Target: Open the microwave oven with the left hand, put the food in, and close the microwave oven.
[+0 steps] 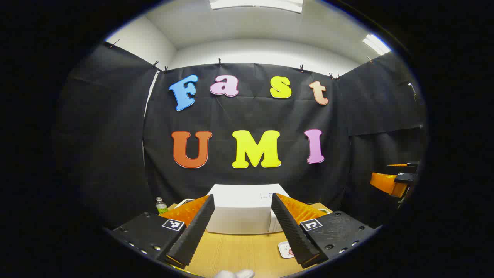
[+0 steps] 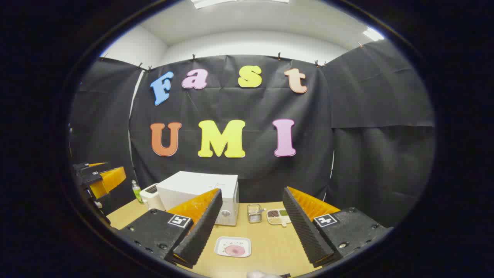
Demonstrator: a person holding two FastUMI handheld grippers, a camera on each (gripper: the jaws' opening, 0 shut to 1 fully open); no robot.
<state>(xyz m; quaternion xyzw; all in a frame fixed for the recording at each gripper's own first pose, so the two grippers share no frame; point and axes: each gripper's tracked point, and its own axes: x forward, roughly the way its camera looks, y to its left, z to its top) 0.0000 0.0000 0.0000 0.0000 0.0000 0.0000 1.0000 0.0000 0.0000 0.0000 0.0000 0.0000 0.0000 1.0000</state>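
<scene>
Microwave (image 2: 200,195), a white box, sits closed at the back of a wooden table (image 2: 266,239), against the black cloth wall. In the left gripper view it lies straight ahead, between that gripper's two fingers; in the right gripper view it stands left of centre, with its control knob at the right end of its front. The door is not yet opened, so the step in hand looks like the first one: reaching the door with the left gripper (image 1: 241,227).

To do this well, the left gripper probably needs to drop lower and move forward until it meets the door's edge or handle. I cannot make out a handle from here. A slow, curved pull that follows the door's hinge should keep the oven from sliding on the table.

Both grippers hang well above and short of the table, level and pointing at the wall. The left gripper's jaws stand wide apart and hold nothing. The right gripper (image 2: 251,224) is also spread wide and empty. Each view catches the other gripper at its edge, held at about the same height.

Smaller things follow. A white plate (image 2: 233,246) with pink food lies near the table's front edge, in front of the microwave and apart from it. A toaster (image 2: 149,197) stands just left of the microwave, with a green bottle (image 2: 136,191) beside it. To the right sit a small wire basket (image 2: 254,213) and a divided dish (image 2: 278,216).
</scene>
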